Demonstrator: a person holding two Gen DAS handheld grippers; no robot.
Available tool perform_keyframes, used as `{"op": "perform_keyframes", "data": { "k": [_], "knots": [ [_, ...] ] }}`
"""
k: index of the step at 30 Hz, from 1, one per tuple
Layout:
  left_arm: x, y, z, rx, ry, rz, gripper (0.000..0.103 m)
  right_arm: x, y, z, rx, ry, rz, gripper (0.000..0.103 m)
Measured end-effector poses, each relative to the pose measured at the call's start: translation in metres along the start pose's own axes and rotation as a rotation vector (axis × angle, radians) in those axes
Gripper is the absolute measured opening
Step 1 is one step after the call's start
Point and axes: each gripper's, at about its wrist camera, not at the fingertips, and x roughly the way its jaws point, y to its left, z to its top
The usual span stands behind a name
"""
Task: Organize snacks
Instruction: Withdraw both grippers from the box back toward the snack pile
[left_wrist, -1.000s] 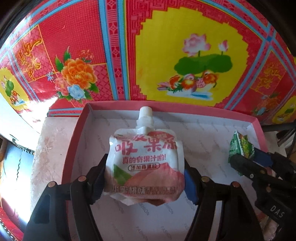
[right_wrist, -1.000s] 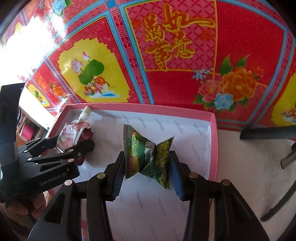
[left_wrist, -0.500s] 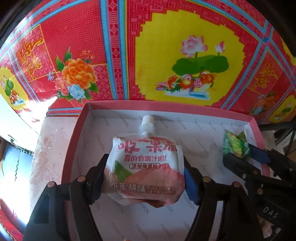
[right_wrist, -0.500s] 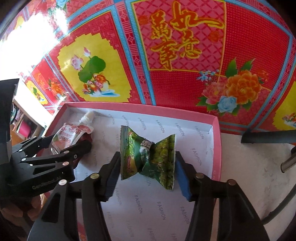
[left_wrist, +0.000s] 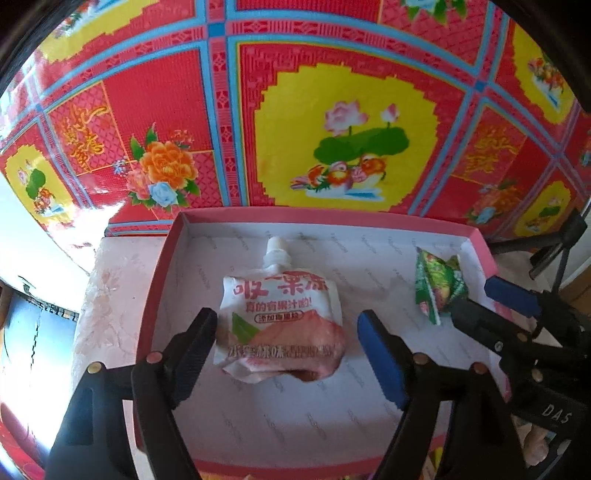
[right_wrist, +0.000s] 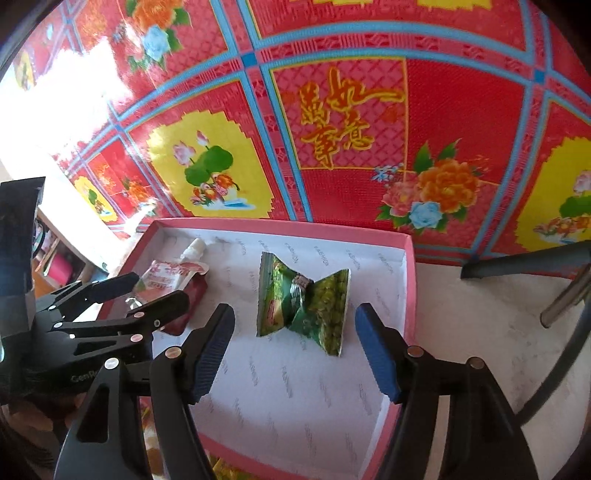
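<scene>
A white and pink spouted jelly pouch (left_wrist: 282, 321) lies on the white paper floor of a pink box (left_wrist: 159, 280), left of centre. My left gripper (left_wrist: 286, 332) is open, its fingers either side of the pouch and clear of it. A crumpled green snack packet (right_wrist: 303, 299) lies in the right part of the same box (right_wrist: 410, 266). My right gripper (right_wrist: 295, 332) is open around the packet without touching it. The packet also shows in the left wrist view (left_wrist: 439, 288), and the pouch in the right wrist view (right_wrist: 173, 277).
A red, yellow and blue patterned sheet (left_wrist: 332, 110) rises right behind the box. The box sits on a pale marbled tabletop (right_wrist: 480, 321). Dark metal legs (right_wrist: 554, 266) stand on the right. More snack wrappers peek out below the box's near edge (right_wrist: 221, 465).
Both grippers have opened and drawn back slightly. The pouch and the green packet, held a second ago, now lie released on the box floor.
</scene>
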Motion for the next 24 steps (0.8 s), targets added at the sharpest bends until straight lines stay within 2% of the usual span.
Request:
{"op": "perform_keyframes", "data": {
  "k": [15, 24],
  "knots": [
    [-0.057, 0.015, -0.020, -0.022, -0.035, 0.000, 0.082, -0.047, -0.003, -0.027, 0.027, -0.026, 0.015, 0.069],
    [-0.074, 0.023, -0.039, -0.056, -0.023, -0.011, 0.082, -0.067, -0.002, -0.050, 0.039, -0.020, 0.009, 0.069]
  ]
}}
